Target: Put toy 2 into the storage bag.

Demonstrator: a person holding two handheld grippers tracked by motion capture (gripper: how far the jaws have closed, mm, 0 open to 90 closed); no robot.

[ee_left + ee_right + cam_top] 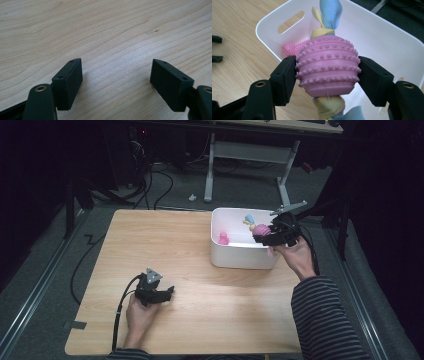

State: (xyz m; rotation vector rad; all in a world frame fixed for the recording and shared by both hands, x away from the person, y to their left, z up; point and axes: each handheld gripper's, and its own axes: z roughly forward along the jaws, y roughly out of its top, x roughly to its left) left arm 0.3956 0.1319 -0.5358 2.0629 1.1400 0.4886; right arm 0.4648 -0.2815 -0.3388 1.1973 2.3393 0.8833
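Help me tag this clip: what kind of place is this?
Probably a lab or workshop set up for recording: a light wooden table on grey carpet, black cables trailing across the floor, and a white metal desk frame behind.

I see a light wooden table (190, 270) standing on a grey carpeted floor (45, 285). Black cables (82, 265) snake across the floor at the left and far side. Beyond the table stands a desk with a pale metal frame (250, 155). The room around is dark, its edges lost in shadow.
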